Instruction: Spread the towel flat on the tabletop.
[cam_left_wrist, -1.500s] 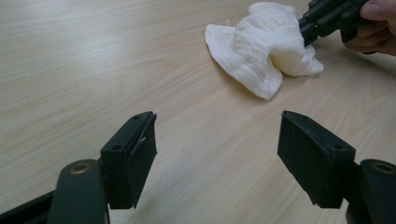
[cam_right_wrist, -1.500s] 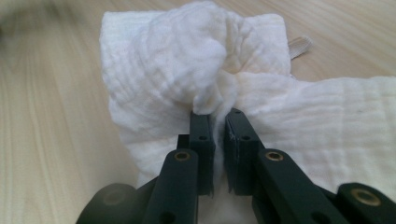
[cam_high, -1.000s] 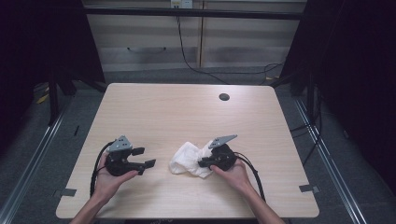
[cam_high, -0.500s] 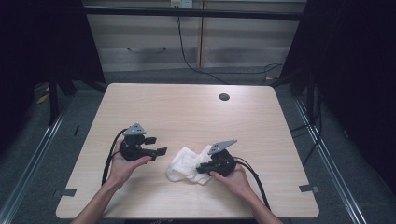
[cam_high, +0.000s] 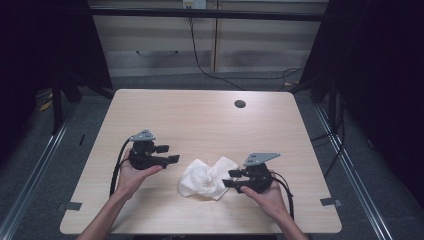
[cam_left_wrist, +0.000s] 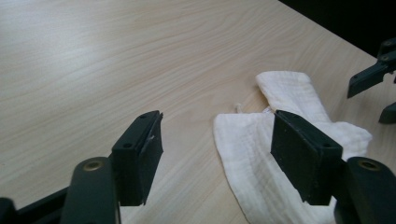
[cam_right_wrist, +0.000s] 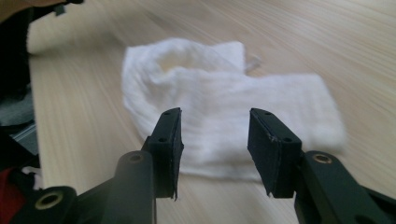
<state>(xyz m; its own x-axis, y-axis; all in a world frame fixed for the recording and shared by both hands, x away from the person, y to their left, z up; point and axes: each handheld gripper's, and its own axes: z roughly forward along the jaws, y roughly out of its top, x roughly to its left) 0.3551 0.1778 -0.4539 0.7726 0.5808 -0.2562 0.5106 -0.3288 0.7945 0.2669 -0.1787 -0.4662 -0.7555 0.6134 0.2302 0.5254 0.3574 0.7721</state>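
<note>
Cloth (cam_high: 206, 179) lies crumpled low and centre on the table (cam_high: 200, 120), and the likely slip is a pinch that catches only the top fold, so the bundle drags or unrolls instead of lifting; the two tongs closing together could also knock each other. Left tongs (cam_high: 171, 154) stand wide open just left of the cloth, holding nothing. Right tongs (cam_high: 230, 178) are moderately open at its right edge, empty too.

Bright tabletop, dark surroundings

Even overhead light falls on the pale tabletop (cam_high: 200, 120) while the room around it sinks into black. In the right gripper view the white cloth (cam_right_wrist: 224, 116) is soft and blurred, its edges smeared; shadows stay faint.
</note>
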